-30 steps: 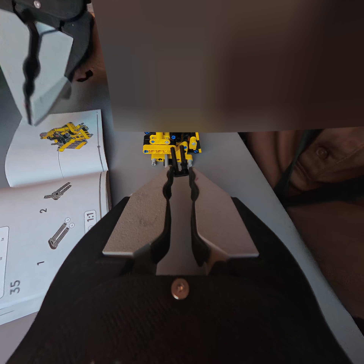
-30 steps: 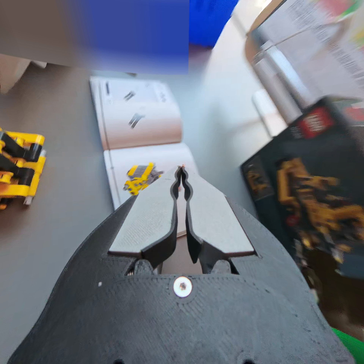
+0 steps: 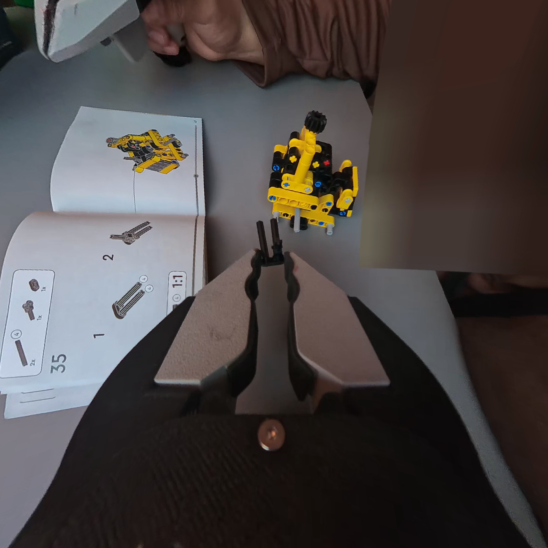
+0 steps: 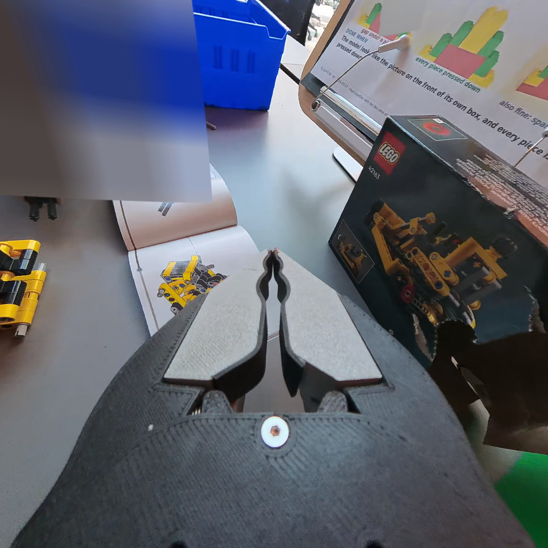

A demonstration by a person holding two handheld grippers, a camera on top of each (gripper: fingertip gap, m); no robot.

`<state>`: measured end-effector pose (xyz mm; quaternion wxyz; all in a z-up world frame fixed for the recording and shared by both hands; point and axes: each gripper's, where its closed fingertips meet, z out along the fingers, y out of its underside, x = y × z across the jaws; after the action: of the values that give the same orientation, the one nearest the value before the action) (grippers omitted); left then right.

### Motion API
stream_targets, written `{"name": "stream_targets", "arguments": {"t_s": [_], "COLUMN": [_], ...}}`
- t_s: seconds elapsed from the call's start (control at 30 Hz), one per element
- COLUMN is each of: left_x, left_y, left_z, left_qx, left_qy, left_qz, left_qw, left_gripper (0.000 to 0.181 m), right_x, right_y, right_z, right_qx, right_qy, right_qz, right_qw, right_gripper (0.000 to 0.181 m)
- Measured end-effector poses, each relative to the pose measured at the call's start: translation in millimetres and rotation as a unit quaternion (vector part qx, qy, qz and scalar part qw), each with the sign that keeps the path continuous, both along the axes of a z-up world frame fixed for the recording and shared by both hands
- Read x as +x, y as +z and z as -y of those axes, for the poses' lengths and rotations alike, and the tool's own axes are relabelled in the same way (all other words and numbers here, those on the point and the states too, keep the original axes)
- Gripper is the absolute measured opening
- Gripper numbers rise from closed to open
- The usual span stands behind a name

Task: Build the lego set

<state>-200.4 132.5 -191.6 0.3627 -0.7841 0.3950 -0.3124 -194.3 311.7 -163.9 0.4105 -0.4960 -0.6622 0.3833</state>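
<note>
Lego model (image 3: pixel 311 181): yellow and black, part-built, standing on the grey table (image 3: pixel 243 98), black gear on top; just beyond the left fingertips, slightly right, not touching them.
Left gripper (image 3: pixel 270 257): fingers narrowly apart, tips pinching the base of a small black forked piece (image 3: pixel 269 243).
Forked piece: two prongs pointing away from the fingers toward the model; prong ends near the model's front pins, a gap between.
Right gripper (image 4: pixel 273 252): fingertips pressed together, nothing visible between them; hovering over the open instruction booklet (image 4: pixel 189 246).
Instruction booklet: lying flat on the table left of the left gripper, pages showing step drawings.
Lego box (image 4: pixel 439 246): dark, upright, just right of the right gripper, torn at its lower edge.
Blue bin (image 4: pixel 240 59): far side of the table.
Clipboard sheet (image 4: pixel 444 59): propped behind the box.
Person's hand (image 3: pixel 207 29): brown sleeve, gripping the right gripper's handle at the top of the left wrist view.
</note>
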Motion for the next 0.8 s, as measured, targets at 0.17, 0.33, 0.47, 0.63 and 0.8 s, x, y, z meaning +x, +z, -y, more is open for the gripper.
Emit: {"name": "stream_targets", "arguments": {"t_s": [0.17,0.33,0.47,0.63,0.8], "left_x": [2.2,2.0,1.8,2.2,2.1], "left_y": [-5.4,-4.4,-3.3,-4.0,-3.0], "left_z": [2.3,2.1,2.1,2.5,2.4], "left_qx": [0.011,0.006,0.001,-0.001,-0.004], "left_qy": [-0.008,-0.008,-0.009,-0.011,-0.011], "left_qz": [-0.027,-0.02,-0.012,-0.013,-0.008], "left_qw": [1.0,1.0,1.0,1.0,1.0], "left_gripper": [0.013,0.012,0.012,0.012,0.012], "right_x": [-0.9,-0.7,-0.3,0.0,-0.2], "right_y": [-3.6,-3.5,-2.1,-0.5,-1.0], "right_z": [0.5,0.9,-0.3,-2.5,-2.8], "right_qx": [0.017,0.011,-0.002,-0.018,-0.021], "right_qy": [0.0,0.003,0.004,0.004,0.004], "right_qz": [0.009,0.009,0.006,0.002,0.004], "right_qw": [1.0,1.0,1.0,1.0,1.0], "right_gripper": [0.0,0.0,0.0,0.0,0.0]}}
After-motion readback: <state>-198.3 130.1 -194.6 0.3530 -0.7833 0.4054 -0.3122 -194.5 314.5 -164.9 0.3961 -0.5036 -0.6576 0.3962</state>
